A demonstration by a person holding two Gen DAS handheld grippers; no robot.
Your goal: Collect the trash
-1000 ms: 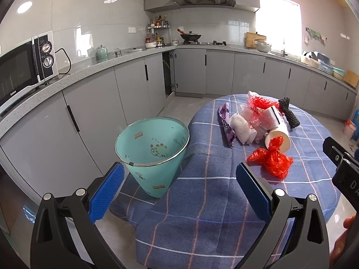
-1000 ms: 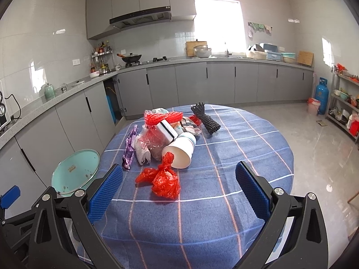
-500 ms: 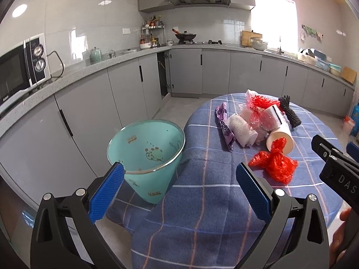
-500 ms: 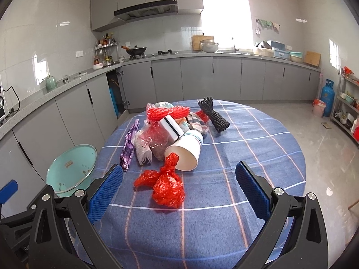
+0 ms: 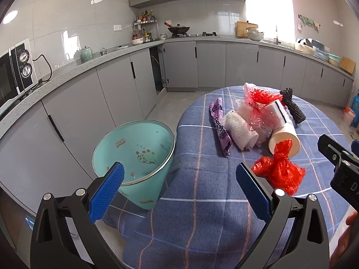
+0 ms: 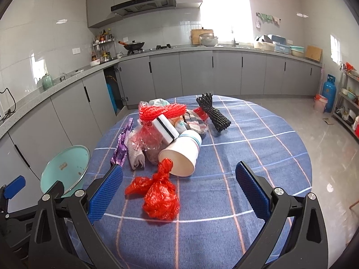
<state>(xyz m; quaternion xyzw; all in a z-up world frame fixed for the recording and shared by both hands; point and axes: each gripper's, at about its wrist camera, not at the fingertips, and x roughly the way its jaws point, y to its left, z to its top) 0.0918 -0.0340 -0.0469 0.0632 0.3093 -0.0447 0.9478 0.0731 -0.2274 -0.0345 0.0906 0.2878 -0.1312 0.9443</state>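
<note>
The right tool [image 6: 179, 187] hangs over the near part of the round worktop [image 6: 264, 148] with its blue pads spread wide and nothing between them. Framed in that gap, resting on the blue checked cloth, is a knotted red plastic bag [image 6: 160, 196], its twisted top touching the mouth of a white paper cup [image 6: 181, 154] that lies on its side. Behind the cup the rest of the trash is heaped together: a crinkled clear-and-red wrapper [image 6: 150, 135], a white block with a black stripe [image 6: 165, 127], red foam netting [image 6: 162, 111] and some patterned cloth scraps [image 6: 195, 122]. A rolled white mesh sleeve [image 6: 135, 158] and a purple wrapper [image 6: 122, 143] lie just left of the heap, and a black foam net [image 6: 213, 113] lies apart on its right.

The left tool [image 5: 179, 180] is likewise wide open and holds nothing. It hovers at the worktop's left edge, its left pad in front of a teal bin [image 5: 136, 163] that stands on the floor, tilted, just beside the draped cloth. From this side the red bag [image 5: 280, 172] sits past the right pad. Grey cabinets [image 5: 125, 89] run behind.
</note>
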